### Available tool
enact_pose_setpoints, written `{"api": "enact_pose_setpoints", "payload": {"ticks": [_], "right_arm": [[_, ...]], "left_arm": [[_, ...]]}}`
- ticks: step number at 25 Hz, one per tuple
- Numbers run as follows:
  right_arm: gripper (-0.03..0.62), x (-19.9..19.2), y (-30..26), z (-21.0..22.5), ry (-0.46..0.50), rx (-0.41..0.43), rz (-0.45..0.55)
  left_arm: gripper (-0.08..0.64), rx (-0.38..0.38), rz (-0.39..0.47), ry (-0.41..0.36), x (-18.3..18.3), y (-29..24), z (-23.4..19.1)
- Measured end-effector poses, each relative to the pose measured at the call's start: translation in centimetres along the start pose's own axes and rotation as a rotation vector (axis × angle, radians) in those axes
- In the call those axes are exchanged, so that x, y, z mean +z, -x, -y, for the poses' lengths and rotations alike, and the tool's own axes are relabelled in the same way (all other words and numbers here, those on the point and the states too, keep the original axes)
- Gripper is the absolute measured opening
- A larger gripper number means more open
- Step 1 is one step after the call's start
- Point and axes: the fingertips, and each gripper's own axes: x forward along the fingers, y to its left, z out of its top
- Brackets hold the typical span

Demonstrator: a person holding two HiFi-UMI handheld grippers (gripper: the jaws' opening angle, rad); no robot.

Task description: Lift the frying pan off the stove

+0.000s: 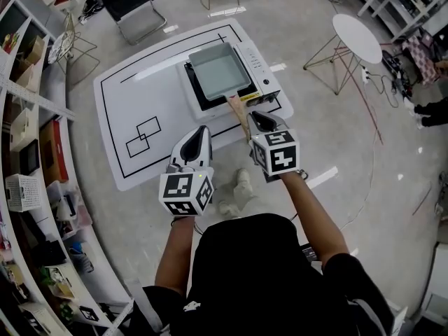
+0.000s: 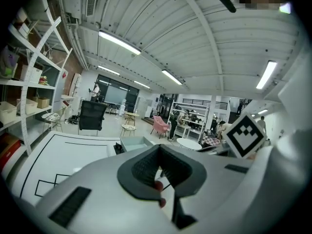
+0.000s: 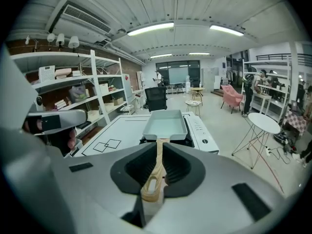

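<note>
- The left gripper (image 1: 201, 133) hangs over the near edge of the white table (image 1: 140, 96), at 7 o'clock from the stove (image 1: 260, 75). Its jaws are drawn together with nothing between them.
- The rectangular frying pan (image 1: 218, 72) sits on the stove's black top, its wooden handle (image 1: 239, 110) pointing toward 6 o'clock.
- The right gripper (image 1: 253, 120), at 2 o'clock from the left one, has its jaws clamped on the handle's end. The pan lies straight ahead of it at 12 o'clock.
</note>
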Motion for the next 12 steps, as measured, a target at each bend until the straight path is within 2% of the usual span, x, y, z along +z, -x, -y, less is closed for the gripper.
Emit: {"api": "enact_pose_setpoints", "payload": {"ticks": [3,9,12], "right_arm": [[0.072,-0.1,-1.6,-0.1,0.001,0.029,-0.046],[0.129,-0.8,-4.1,0.0,0.003,0.058,-0.155],[0.18,-1.0,-5.3,-0.3,0.002,0.075,-0.228]], "left_arm": [[0.008,0.008,-0.008,0.011,-0.1,-1.3,-0.7],[0.008,0.033,-0.016,0.03,-0.1,-2.7,-1.9],[0.008,0.049,-0.017,0.042,-0.1,-3.3,-2.7]]}}
